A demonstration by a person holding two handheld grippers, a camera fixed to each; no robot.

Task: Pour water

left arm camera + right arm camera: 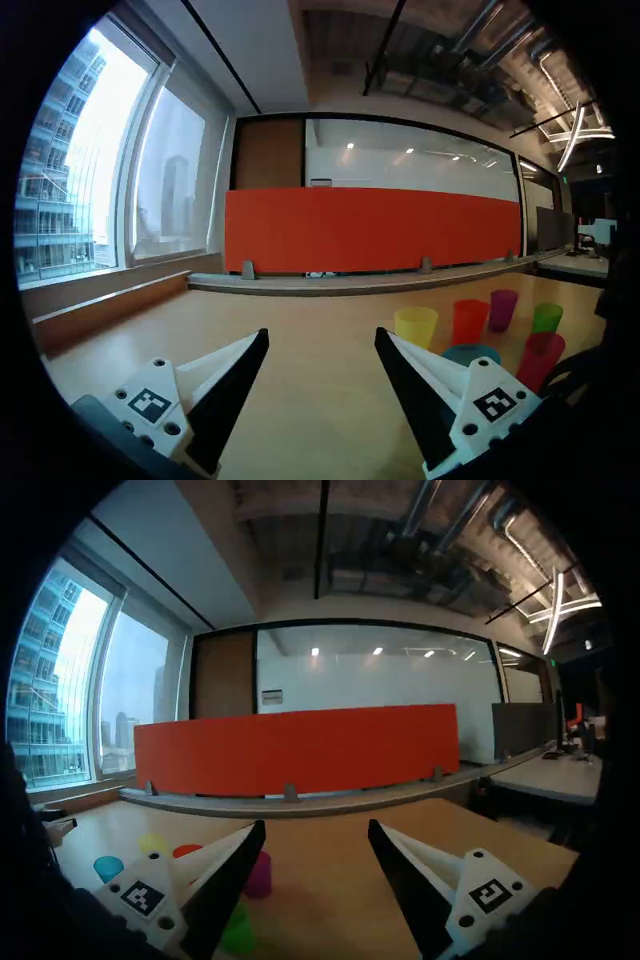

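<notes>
In the left gripper view my left gripper (322, 338) stands open over the wooden table (320, 384), nothing between its fingers. To its right stand several plastic cups: a yellow cup (416, 326), an orange-red cup (469, 321), a purple cup (503, 310), a green cup (547, 318), a pink-red cup (541, 360) and a teal cup (470, 354) partly behind the right finger. In the right gripper view my right gripper (316, 828) is open and empty. Its left finger partly hides a magenta cup (258, 874), a green cup (237, 928), a red cup (186, 851), a yellow cup (152, 842) and a teal cup (108, 868).
An orange divider panel (372, 229) runs along the table's far edge, with a glass wall behind it. Large windows (96, 192) line the left side. A neighbouring desk (552, 776) with a monitor stands at the right. The other gripper's tip (56, 830) shows at the far left.
</notes>
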